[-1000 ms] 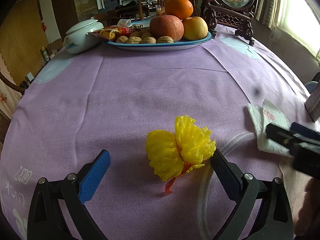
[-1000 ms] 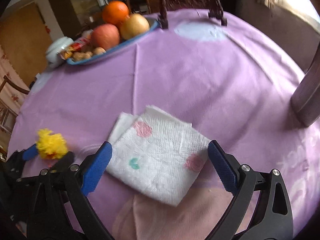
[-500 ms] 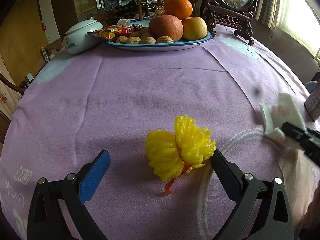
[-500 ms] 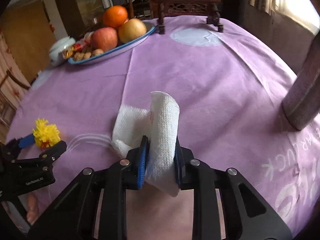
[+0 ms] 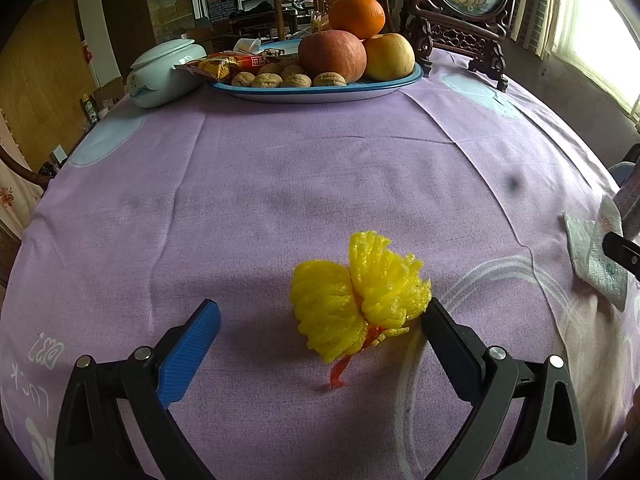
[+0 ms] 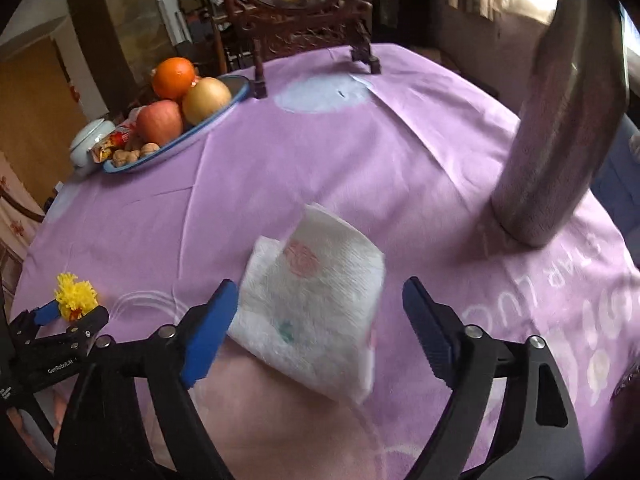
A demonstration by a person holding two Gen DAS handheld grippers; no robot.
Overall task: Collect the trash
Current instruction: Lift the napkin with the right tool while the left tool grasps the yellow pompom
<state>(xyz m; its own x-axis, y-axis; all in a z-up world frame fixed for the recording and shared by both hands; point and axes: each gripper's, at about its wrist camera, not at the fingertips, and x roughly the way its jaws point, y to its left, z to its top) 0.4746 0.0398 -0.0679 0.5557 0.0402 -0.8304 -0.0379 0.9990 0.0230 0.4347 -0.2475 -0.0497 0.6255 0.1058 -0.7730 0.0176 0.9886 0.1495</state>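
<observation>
A yellow foam fruit net point(image 5: 360, 296) with an orange tail lies on the purple tablecloth point(image 5: 280, 184). My left gripper point(image 5: 319, 310) stands open around it, and the net rests near the right finger. In the right wrist view a white printed paper napkin point(image 6: 316, 304) sits loosely folded between the jaws of my right gripper point(image 6: 320, 289). Those jaws are opening, and the napkin's left edge lies by the blue left pad point(image 6: 208, 332). The left wrist view shows the napkin point(image 5: 596, 256) at the far right. The yellow net point(image 6: 76, 294) appears far left in the right wrist view.
A blue-rimmed plate point(image 5: 320, 94) with apples, an orange, walnuts and a snack packet stands at the back. Left of it is a white lidded pot point(image 5: 164, 72). A carved wooden stand point(image 5: 460, 20) is behind. A tall metallic cylinder point(image 6: 560, 128) rises at the right.
My right gripper shut on the napkin, lifted it and moved right, and has since spread wide with the napkin loose between the jaws. The left gripper and yellow net stayed put.
</observation>
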